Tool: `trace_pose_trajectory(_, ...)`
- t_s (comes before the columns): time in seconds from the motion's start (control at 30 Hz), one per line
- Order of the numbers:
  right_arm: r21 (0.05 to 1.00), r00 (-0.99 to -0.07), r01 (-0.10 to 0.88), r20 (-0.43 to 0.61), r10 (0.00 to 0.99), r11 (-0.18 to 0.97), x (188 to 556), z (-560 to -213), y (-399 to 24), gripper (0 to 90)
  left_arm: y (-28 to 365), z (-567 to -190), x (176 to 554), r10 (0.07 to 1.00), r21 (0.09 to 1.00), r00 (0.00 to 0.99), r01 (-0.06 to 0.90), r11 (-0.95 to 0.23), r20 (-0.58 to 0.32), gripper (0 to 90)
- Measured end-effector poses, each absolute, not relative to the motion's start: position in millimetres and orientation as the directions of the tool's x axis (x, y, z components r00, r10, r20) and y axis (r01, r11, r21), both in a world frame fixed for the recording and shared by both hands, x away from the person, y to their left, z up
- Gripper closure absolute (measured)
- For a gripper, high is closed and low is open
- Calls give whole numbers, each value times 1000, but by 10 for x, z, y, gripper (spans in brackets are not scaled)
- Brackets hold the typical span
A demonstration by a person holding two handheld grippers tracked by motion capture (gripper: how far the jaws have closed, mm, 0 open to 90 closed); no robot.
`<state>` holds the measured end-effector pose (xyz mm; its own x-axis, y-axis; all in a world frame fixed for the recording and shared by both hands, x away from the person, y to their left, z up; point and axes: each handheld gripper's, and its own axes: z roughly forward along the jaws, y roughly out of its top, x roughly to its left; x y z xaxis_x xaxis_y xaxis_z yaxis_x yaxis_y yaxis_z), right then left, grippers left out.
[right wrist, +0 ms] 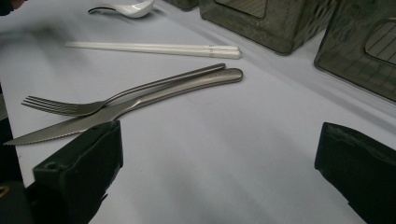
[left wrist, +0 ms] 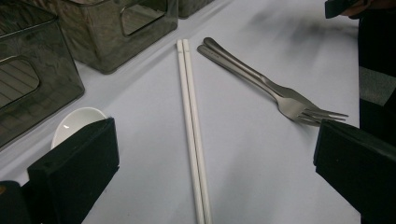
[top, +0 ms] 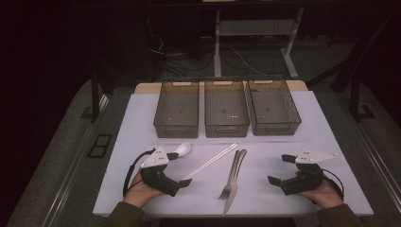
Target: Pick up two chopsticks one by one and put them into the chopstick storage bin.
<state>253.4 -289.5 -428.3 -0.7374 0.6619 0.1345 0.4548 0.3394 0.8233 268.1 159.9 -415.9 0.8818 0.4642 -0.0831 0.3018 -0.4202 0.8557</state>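
On the white table mat lie a white soup spoon, a pair of white chopsticks, a steel fork and a steel knife, the fork and knife side by side. My left gripper rests near the front left, open and empty, its jaws pointing toward the chopsticks, with the spoon just beyond one jaw. My right gripper rests at the front right, open and empty, facing the knife and fork.
Three dark see-through bins stand in a row at the back of the mat: left, middle, right. All three look empty. The mat's front edge runs just below both hands.
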Motion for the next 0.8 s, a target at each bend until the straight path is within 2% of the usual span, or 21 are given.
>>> trace_pose_trajectory(0.8, 828, -732, 463, 156, 664, 316, 2554, -4280, -2906, 11, 1602, -4072, 2727, 462, 853, 886, 277, -442, -48, 9)
